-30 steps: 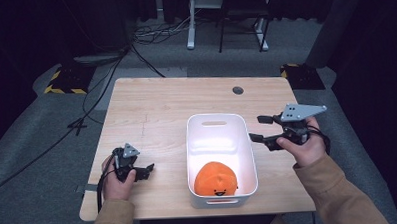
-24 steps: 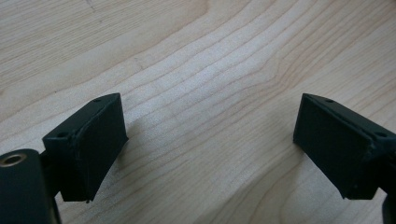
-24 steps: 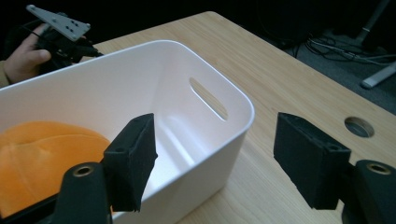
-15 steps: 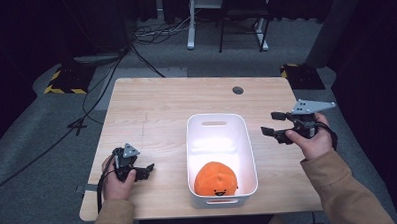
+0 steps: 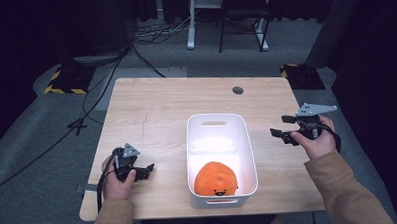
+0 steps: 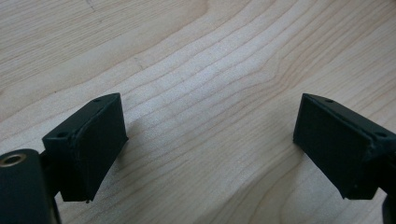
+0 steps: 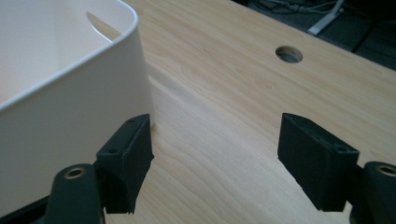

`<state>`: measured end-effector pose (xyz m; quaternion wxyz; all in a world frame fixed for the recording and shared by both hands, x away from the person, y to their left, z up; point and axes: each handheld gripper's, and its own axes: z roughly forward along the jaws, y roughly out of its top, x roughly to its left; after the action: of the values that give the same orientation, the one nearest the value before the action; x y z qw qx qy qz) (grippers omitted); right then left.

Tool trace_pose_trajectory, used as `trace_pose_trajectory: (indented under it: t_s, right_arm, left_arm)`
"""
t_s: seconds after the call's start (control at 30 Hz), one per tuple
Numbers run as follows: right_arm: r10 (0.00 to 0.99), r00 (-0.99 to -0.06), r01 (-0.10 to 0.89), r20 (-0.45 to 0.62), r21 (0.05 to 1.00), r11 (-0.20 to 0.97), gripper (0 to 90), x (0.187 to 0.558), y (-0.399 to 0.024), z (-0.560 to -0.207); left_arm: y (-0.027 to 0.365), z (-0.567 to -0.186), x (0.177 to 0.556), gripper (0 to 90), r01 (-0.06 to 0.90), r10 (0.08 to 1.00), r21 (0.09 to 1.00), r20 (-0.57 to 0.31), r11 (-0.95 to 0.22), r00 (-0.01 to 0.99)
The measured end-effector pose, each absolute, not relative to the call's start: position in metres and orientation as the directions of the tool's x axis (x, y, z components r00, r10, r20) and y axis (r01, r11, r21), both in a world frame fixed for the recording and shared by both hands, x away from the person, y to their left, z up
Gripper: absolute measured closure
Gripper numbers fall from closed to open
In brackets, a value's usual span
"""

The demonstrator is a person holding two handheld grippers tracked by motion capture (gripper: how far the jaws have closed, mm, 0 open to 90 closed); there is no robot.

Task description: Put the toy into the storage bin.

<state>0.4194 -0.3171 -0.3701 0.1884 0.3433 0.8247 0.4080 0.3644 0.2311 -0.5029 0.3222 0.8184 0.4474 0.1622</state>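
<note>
A white plastic bin (image 5: 193, 147) stands on the wooden table (image 5: 151, 113), right of centre. An orange plush toy with a small face (image 5: 216, 178) lies in the bin's near end. My right gripper (image 5: 282, 126) hovers just right of the bin, pointing left at its wall. Its jaws have just been opening and stand open with nothing between them. The right gripper view has the gripper (image 7: 215, 149) over bare wood, with the bin's wall (image 7: 70, 93) at its left jaw. My left gripper (image 5: 147, 171) rests open near the table's front left, its jaws (image 6: 210, 140) wide over bare wood.
A round cable hole (image 5: 238, 90) sits in the tabletop at the back right, also seen ahead of the right gripper (image 7: 288, 54). Cables and chair legs cover the dark floor behind the table. Bare wood lies between the left gripper and the bin.
My right hand has moved right and down, away from over the bin's rim to the table's right side. The left hand has stayed put.
</note>
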Motion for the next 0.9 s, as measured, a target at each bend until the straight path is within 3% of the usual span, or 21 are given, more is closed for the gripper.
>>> trace_pose_trajectory:
  t_s: [0.9]
  right_arm:
    - [0.789,-0.612,0.615,0.052,0.658,0.434,26.9,0.433,-0.358,-0.456]
  left_arm:
    - [0.231,-0.503,0.364,9.9,0.629,0.836,0.672,-0.026,-0.391,0.548]
